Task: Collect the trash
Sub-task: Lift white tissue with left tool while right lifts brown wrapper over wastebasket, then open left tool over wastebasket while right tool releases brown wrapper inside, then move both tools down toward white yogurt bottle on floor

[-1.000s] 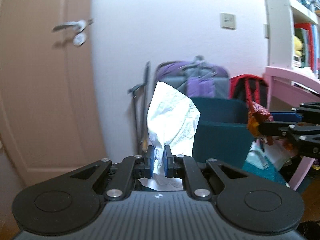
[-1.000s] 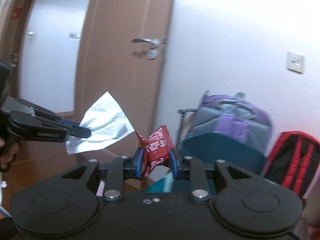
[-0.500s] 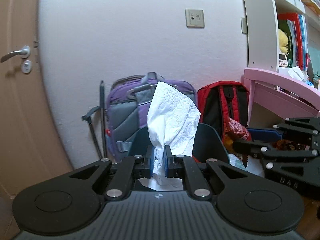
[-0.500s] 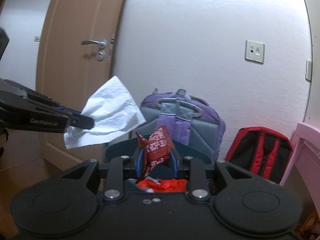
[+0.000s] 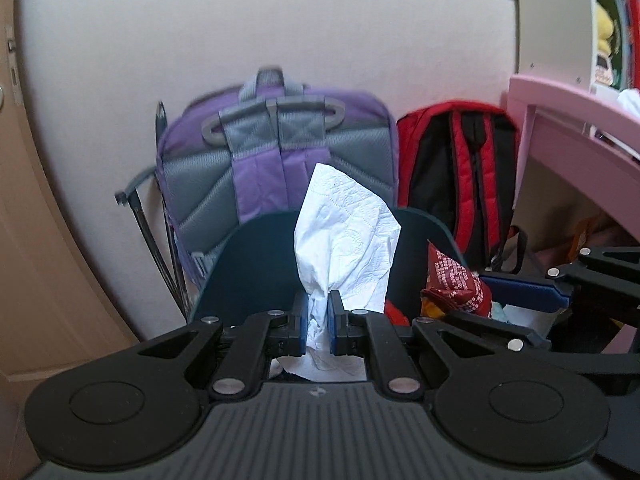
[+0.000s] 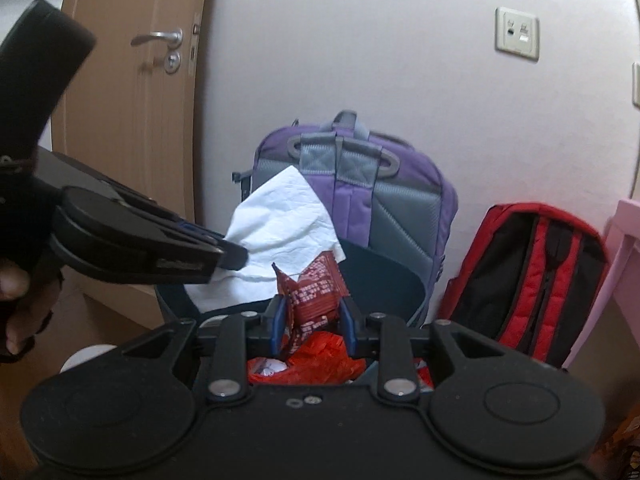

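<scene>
A crumpled white tissue (image 5: 346,240) stands up from the left tongs (image 5: 318,322), whose blue pads are pressed nearly together and pinch its lower end, while a red snack wrapper (image 6: 314,290) printed with white lettering is clamped between the pads of the right tongs (image 6: 312,320). Both pieces of trash hang just above the open mouth of a dark teal bin (image 6: 384,276), the tissue toward its left side and the wrapper (image 5: 456,284) toward its right, as the left wrist view shows. Crumpled red plastic (image 6: 320,360) and other scraps already lie inside the bin. In the right wrist view the left tongs (image 6: 236,258) reach in from the left edge, with part of the person's hand (image 6: 16,300) on the grip. Directly behind the bin a purple and grey backpack (image 5: 276,152) leans against the pale wall, with a red and black backpack (image 5: 460,176) beside it. A pink table (image 5: 576,116) rises at the right, a wall socket (image 6: 517,33) sits above the bags, and a brown door with a metal handle (image 6: 158,38) stands to the left.
</scene>
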A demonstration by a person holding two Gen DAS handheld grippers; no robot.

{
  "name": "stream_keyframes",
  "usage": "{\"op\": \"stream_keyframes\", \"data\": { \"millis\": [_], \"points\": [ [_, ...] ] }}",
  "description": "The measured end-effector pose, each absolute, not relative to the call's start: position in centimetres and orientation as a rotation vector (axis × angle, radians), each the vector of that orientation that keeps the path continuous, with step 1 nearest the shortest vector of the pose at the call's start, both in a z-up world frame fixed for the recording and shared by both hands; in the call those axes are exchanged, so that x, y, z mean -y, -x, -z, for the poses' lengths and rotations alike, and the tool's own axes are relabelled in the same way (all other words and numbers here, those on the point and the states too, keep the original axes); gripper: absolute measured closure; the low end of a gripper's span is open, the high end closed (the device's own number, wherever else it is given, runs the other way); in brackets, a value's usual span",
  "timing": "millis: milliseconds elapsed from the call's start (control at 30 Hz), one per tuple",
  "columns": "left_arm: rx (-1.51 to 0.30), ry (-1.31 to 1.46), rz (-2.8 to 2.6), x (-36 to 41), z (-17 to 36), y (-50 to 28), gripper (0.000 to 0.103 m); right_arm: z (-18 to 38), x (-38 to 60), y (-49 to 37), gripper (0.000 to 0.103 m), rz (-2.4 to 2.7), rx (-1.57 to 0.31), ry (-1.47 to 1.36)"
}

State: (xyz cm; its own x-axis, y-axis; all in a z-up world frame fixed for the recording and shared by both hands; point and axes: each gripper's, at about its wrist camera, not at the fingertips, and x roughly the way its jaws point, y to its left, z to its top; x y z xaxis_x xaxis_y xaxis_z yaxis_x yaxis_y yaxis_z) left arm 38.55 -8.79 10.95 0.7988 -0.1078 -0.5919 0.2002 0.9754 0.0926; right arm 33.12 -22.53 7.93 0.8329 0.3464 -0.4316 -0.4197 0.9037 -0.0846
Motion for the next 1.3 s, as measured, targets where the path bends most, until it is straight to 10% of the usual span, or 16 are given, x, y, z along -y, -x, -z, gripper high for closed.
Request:
{"op": "stream_keyframes", "data": {
  "millis": [367, 733, 1300],
  "points": [
    [-0.760, -0.160, 0.180, 8.7, -7.7, -40.8, 0.091, -6.4, 21.1, -35.3, 0.070, -0.423, -0.523, 0.214],
    [-0.752, -0.113, 0.162, 7.5, -8.3, -39.4, 0.036, -6.9, 21.9, -34.4, 0.066, -0.418, -0.539, 0.183],
    [-0.665, -0.057, 0.170, 4.8, -11.6, -29.7, 0.021, -10.5, 23.1, -26.5, 0.059, -0.485, -0.509, 0.087]
  ]
}}
